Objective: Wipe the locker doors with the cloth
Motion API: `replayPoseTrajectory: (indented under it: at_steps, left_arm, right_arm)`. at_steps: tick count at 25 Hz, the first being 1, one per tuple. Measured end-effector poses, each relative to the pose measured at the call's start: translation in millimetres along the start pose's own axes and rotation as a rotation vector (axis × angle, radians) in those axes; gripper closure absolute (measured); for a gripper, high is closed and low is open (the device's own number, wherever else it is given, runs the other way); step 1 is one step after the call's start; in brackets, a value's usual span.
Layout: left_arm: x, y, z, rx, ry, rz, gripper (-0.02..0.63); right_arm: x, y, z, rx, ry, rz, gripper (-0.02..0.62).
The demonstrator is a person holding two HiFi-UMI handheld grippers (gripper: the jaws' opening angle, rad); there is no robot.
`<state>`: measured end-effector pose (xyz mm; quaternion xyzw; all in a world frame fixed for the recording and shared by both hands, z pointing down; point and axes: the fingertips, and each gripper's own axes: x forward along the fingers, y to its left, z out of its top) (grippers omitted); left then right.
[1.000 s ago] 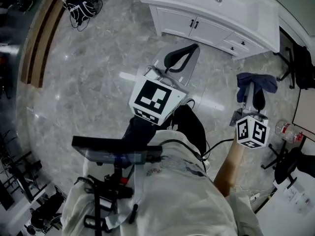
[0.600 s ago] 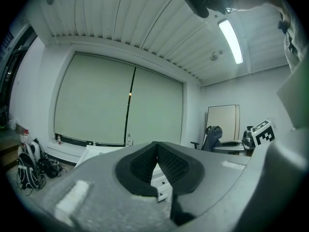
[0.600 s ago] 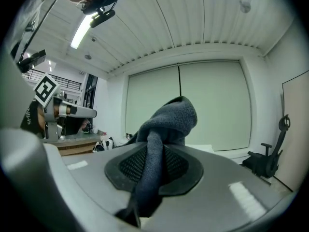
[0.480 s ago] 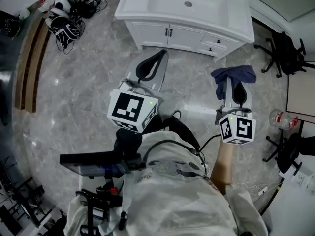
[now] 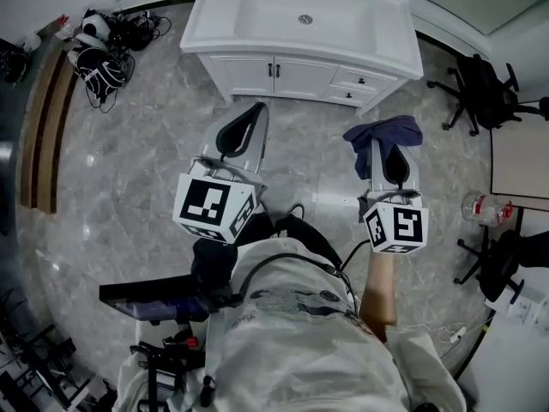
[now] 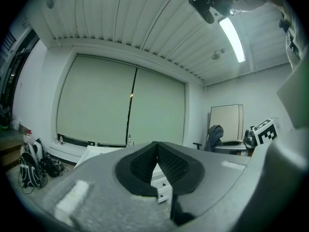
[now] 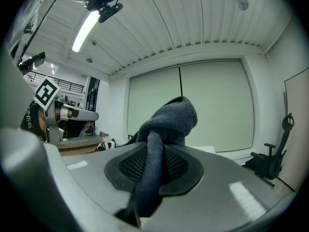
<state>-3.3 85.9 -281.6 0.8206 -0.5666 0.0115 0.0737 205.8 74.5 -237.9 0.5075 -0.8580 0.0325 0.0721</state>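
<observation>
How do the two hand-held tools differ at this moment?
The right tool grips a dark blue cloth, its jaws having just closed further on it; the left tool holds nothing, jaws shut together. The right tool's tips are covered by cloth; the left tool's black pads show bare. Both point toward the white cabinet.

No legible text; only coded square markers on left cube (image 5: 213, 209), right cube (image 5: 396, 227)
</observation>
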Motion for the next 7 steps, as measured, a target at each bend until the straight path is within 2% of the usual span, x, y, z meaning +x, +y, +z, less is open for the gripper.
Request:
replayPoseTrajectory:
  at_steps: [7]
  left_arm:
    - [13,-6,-5,0.010,0.013,0.000,0.604]
  right_arm:
    - [8,-12,-4,0.012,-0.007,0.010,0.523]
